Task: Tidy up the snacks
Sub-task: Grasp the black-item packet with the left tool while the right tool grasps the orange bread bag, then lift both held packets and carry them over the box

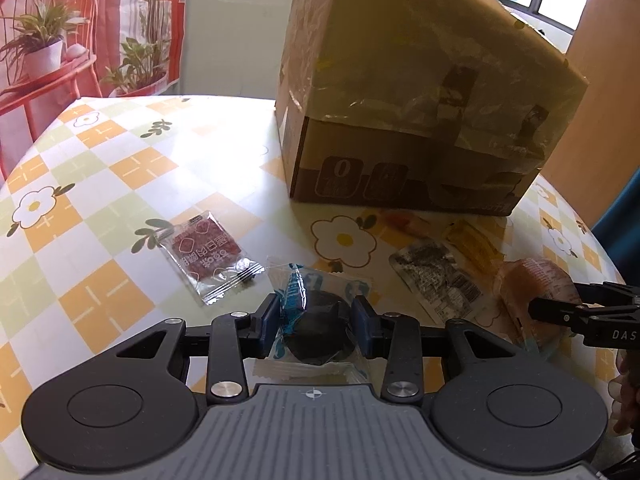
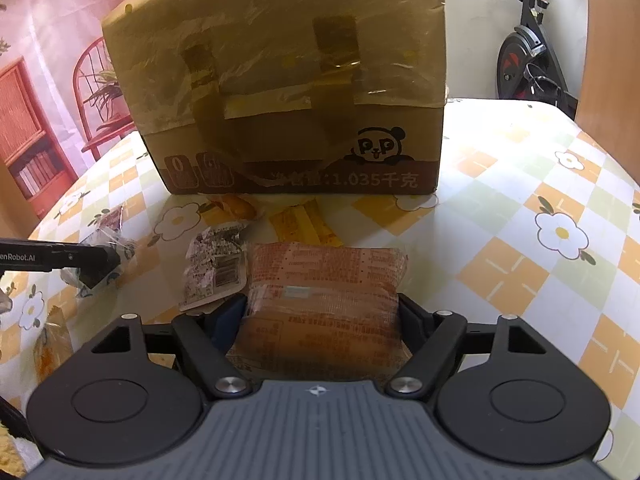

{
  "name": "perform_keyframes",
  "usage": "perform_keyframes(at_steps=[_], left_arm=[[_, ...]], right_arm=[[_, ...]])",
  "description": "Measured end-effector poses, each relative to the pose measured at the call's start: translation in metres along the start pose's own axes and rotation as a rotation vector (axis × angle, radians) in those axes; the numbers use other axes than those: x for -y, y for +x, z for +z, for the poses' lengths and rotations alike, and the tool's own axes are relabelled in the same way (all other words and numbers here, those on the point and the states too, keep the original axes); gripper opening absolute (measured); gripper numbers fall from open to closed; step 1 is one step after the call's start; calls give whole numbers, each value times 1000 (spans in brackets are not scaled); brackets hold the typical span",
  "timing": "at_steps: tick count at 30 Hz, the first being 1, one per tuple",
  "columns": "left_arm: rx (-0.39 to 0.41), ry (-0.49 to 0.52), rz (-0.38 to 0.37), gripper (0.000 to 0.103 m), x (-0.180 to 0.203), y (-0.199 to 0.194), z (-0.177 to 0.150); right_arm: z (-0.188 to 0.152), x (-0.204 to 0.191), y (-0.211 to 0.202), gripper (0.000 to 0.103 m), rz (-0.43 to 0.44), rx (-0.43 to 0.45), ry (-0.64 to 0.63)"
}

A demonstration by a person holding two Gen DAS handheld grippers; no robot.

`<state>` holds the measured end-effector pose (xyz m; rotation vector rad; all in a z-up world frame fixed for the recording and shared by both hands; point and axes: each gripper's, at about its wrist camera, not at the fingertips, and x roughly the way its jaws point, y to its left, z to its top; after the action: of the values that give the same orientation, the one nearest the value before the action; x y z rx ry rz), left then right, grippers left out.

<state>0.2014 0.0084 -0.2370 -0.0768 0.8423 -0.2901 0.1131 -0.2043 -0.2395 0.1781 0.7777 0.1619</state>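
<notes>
My left gripper [image 1: 316,312] is shut on a clear packet [image 1: 320,332] holding a dark round biscuit with a blue label, just above the flowered tablecloth [image 1: 100,184]. In the right wrist view that gripper [image 2: 96,264] shows at the left edge with the crinkled packet in its tips. My right gripper [image 2: 320,312] is shut on a wide orange snack pack [image 2: 326,276], one pad pressing each side. A red square sachet [image 1: 208,256] lies left of the left gripper. A black-and-white pouch [image 2: 216,268] lies between the two grippers.
A tall taped cardboard box [image 2: 288,80] with a panda print stands at the back of the table. Before it lie a yellow packet [image 2: 304,220] and a small orange snack [image 2: 236,204]. Another wrapped snack [image 2: 52,344] lies at the near left. An exercise bike [image 2: 528,64] stands behind the table.
</notes>
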Motion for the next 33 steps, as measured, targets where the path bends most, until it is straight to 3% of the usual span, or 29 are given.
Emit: perform_keyframes(at_steps=[13,22,33], left_arm=[[82,3,-35,41,4,-21,18],[200,-4,-83,41,14,-50,57],[379,100,-167,41,53,-78,119]], right_arm=[[13,0,-21,78,16,60,37],[50,-5,-56,78,37,200,19],[119,-11,-103,78,76,420,-72]])
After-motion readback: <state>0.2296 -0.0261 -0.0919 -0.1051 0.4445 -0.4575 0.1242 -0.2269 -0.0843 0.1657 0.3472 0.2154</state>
